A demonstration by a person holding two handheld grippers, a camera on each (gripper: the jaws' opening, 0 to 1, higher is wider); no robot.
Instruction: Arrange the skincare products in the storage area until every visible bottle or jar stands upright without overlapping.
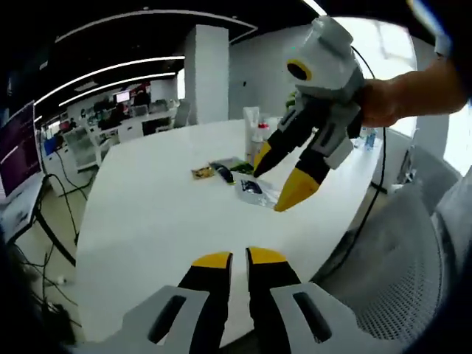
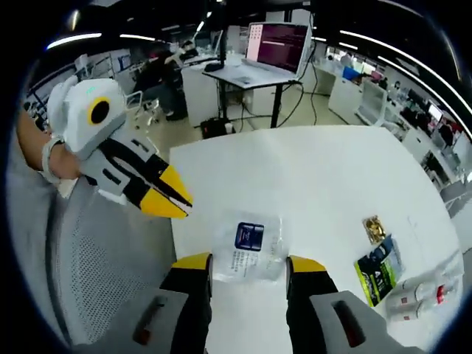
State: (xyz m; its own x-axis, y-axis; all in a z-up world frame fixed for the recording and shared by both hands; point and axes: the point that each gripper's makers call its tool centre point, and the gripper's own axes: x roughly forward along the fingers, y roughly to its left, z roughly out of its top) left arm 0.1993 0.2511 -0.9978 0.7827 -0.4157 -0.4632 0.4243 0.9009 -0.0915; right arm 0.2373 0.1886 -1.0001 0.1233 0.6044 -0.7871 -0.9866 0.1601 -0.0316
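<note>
In the left gripper view your left tool (image 1: 237, 258) sits low over the near edge of the white surface (image 1: 147, 214), its yellow-tipped jaws close together with just a thin gap and nothing between them. Your right tool (image 1: 284, 177) hangs above the far right side of the surface, jaws parted and empty, poised over a clear sachet with a dark label (image 1: 254, 189). Just beyond it lie a dark green packet (image 1: 225, 171) and a small gold packet (image 1: 201, 173), all flat. Farther back, near the far edge, a white tube (image 1: 251, 124) and a bottle with a red band (image 1: 259, 136) appear to stand upright, though they are small and hard to read. In the right gripper view your right tool (image 2: 248, 264) is spread wide and holds nothing; the clear sachet (image 2: 249, 247) lies flat on the surface (image 2: 310, 177) between and just ahead of its jaws. To the right are the gold packet (image 2: 373, 228), the green packet (image 2: 379, 269) and, at the rim, pale bottles with red bands (image 2: 424, 291) whose pose you cannot judge through the distortion. Your left tool (image 2: 168, 198) comes in from the left, nearly closed and empty, over the surface's edge. Judging from this, the arranging has barely begun: nothing is gripped, the flat items are loosely scattered, and the bottles need checking.
</note>
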